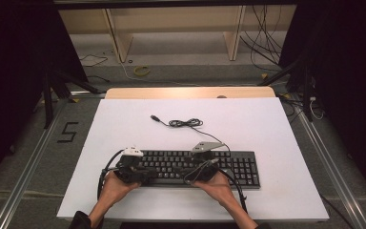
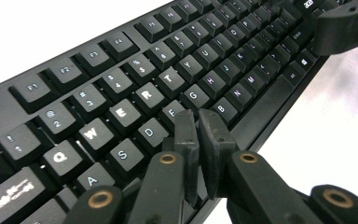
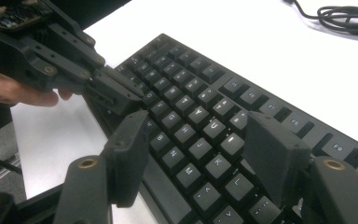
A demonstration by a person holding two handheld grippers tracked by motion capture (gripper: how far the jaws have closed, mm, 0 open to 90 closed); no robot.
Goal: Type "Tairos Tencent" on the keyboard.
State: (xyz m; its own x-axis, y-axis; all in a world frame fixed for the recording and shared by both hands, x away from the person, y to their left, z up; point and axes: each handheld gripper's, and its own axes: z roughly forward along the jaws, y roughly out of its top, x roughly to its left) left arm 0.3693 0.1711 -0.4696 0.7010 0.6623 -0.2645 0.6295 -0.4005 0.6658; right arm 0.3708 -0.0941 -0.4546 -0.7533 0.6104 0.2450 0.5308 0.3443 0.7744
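From the high view, a black keyboard [image 1: 198, 167] lies near the front of the white bench [image 1: 267, 133], its cable [image 1: 183, 123] coiled behind it; the left claw [image 1: 140, 172] and right claw [image 1: 201, 168] both rest over its keys. The left gripper view adds that the left claw [image 2: 198, 122] is pressed closed, its tips over the F and V keys. The right gripper view shows the right claw [image 3: 198, 135] spread open above the keyboard's [image 3: 205, 116] middle letter keys, with the left claw [image 3: 116, 95] just beyond.
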